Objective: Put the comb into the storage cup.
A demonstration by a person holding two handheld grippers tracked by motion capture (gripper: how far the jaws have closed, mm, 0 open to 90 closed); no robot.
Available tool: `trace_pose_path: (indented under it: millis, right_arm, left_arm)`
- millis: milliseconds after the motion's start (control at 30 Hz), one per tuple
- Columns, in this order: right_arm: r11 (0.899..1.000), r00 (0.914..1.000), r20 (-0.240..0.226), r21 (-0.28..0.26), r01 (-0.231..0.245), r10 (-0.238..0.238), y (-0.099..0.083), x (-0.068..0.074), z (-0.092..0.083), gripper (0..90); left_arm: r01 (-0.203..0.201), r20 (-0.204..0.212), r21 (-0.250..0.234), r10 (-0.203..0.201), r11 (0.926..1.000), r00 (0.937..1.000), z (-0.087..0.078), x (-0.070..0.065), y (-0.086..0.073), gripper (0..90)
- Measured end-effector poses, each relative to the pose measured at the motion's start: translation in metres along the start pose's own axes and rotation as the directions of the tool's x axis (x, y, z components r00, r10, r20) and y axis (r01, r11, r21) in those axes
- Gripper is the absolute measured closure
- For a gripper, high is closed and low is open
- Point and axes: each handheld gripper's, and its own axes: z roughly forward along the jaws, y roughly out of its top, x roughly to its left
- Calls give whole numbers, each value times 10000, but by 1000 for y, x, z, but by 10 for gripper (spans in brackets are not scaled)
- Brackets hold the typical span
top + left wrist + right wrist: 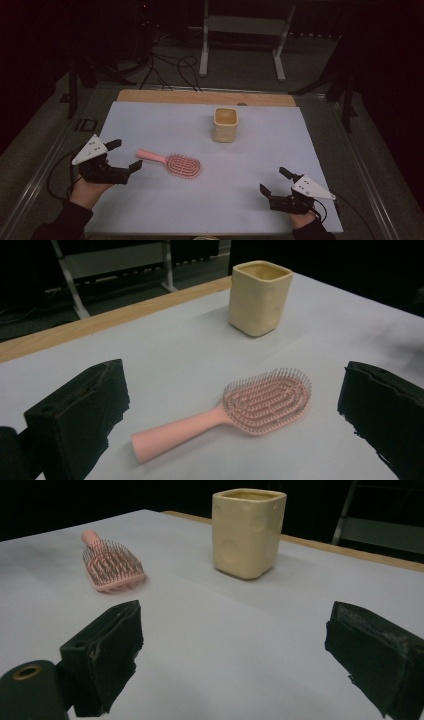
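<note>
At the table's left edge, left gripper (126, 156): hovering with its jaws spread wide and nothing between them, aiming at the hairbrush just ahead.
Handle end: the pink hairbrush (172, 163) is lying flat on the pale sheet (150, 120), bristles up, its handle tip pointing toward the left gripper and sitting just beside the near jaw.
Brush head: the oval head is resting farther out, toward the table's middle, apart from everything else.
Cup: a cream ceramic cup (225, 124) is standing upright beyond the brush, well apart from it, mouth open.
Right gripper (274, 182): waiting near the front right corner, jaws parted and empty, well apart from brush and cup.
Handling: the brush is looking light and rigid, likely smooth plastic, so it may be slipping or pivoting if pinched near one end.
Where to hold: the slim handle is offering the best grip, across its width near the neck; the bristles are giving poor purchase.
</note>
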Motion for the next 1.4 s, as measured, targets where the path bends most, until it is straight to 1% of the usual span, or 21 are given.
trace_pose_path:
  millis: [100,167,200,267,333,400,433,500,567,667,700,733,767,833,933,1000,1100,1200,1267,1367,1400]
  right_arm:
    - [10000,10000,-32,8,-63,63,0,-1,1,80]
    - [10000,10000,-28,-1,-17,17,0,0,0,80]
    - [10000,10000,-34,-16,-16,16,0,0,0,80]
    - [10000,10000,-43,14,-74,74,0,0,1,80]
    - [10000,10000,-71,27,-34,34,-1,0,1,80]
    - [10000,10000,-72,15,-43,43,0,0,1,80]
    - [10000,9999,-86,17,-65,65,-1,0,1,80]
    - [10000,9999,-101,57,-69,70,-1,0,1,80]
    - [10000,9999,-97,49,-26,26,-1,0,1,80]
    - [10000,9999,-93,35,-85,86,-1,0,1,80]
    - [10000,9999,-73,45,-70,70,-1,0,1,80]
    - [10000,10000,-72,10,-60,60,-1,0,1,80]
    - [10000,10000,-70,2,-56,56,-1,0,1,80]
    - [9999,9999,-104,26,-112,112,-1,0,2,80]
    - [10000,9999,-107,48,-56,57,-1,0,2,80]
    - [10000,9999,-114,37,-58,59,-1,0,2,80]
    - [10000,9999,-134,50,-60,61,-1,0,2,80]
    - [9999,9998,-148,46,-103,103,-1,0,2,80]
    - [10000,9999,-135,76,-54,55,-1,0,2,80]
    - [10000,9999,-148,53,-72,72,-1,0,2,80]
    - [9999,9998,-156,60,-91,92,-1,0,2,80]
  left_arm:
    - [12,47,225,-13,9997,10000,8,4,2,5]
    - [-50,-15,305,51,9995,10000,13,7,3,5]
    - [-3,-21,332,3,9994,10000,15,8,3,5]
    - [-4,-76,478,7,9989,10000,20,10,4,5]
    - [-27,-118,538,34,9985,9999,24,12,4,6]
    - [-88,-193,694,102,9976,9998,29,14,4,19]
    - [-121,-140,756,132,9971,9998,31,15,4,21]
    - [-157,-235,888,178,9959,9996,35,16,4,36]
    - [-146,-205,973,166,9951,9997,39,18,4,53]
    - [-189,-259,1065,217,9941,9994,44,20,3,76]
    - [-233,-345,1115,273,9935,9990,46,21,3,84]
    - [-214,-321,1183,254,9927,9992,48,22,2,87]
    - [-233,-279,1268,271,9917,9992,49,23,2,104]
    - [-296,-333,1286,341,9913,9989,52,23,2,161]
    - [-324,-323,1335,370,9905,9988,53,24,1,180]
    - [-183,-369,1573,244,9874,9990,59,25,1,208]
    - [-130,-345,1721,192,9850,9992,63,27,0,256]
    - [-66,-354,1829,133,9831,9993,66,30,-2,342]
    - [46,-416,1892,34,9819,9991,68,32,-3,381]
    - [83,-452,2049,9,9787,9990,72,35,-5,449]
    - [86,-486,2103,17,9776,9988,73,35,-6,484]
